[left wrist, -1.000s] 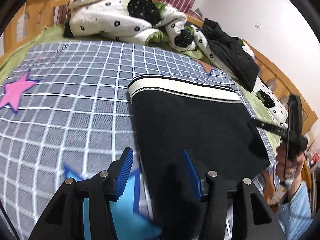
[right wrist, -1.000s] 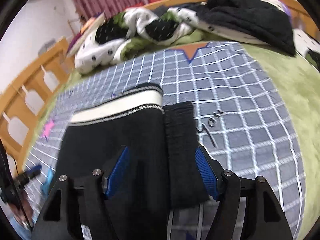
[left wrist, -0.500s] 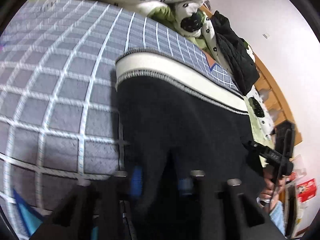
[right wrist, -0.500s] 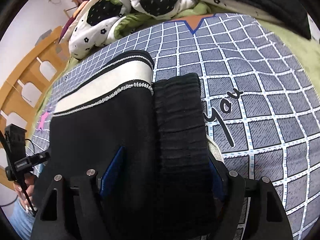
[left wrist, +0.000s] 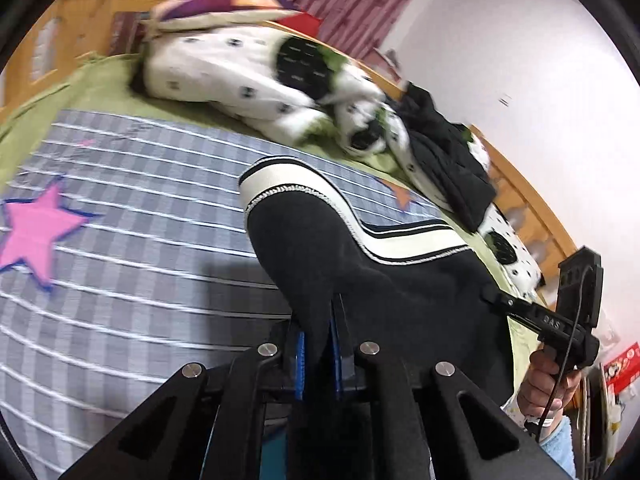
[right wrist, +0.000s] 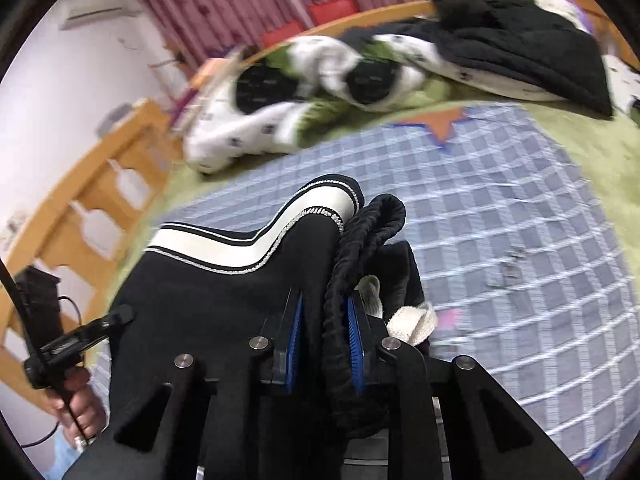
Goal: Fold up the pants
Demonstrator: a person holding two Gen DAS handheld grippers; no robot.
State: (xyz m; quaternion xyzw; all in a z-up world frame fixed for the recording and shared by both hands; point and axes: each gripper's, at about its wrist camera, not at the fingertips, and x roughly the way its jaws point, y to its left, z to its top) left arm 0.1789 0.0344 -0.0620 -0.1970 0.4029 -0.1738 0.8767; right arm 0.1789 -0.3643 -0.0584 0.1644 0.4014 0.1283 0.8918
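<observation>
We pinch the pants (left wrist: 360, 264) with both grippers. The left gripper (left wrist: 318, 356) has just closed, its blue pads (left wrist: 299, 364) pressed on black cloth. The right gripper (right wrist: 322, 344) has just closed too, clamping the gathered waistband (right wrist: 340, 320) (thick and ribbed). The pants hang lifted between them, their white stripe (right wrist: 224, 246) sagging over the checked blanket (left wrist: 120, 248) on the bed.

My black pants (left wrist: 372, 280) are folded, with a wide white stripe edged in thin black lines across the far end. The near edge is lifted up off the checked blanket (left wrist: 120, 240), and the far end still rests on it. A bunched black waistband (right wrist: 360, 248) runs along the right side.
</observation>
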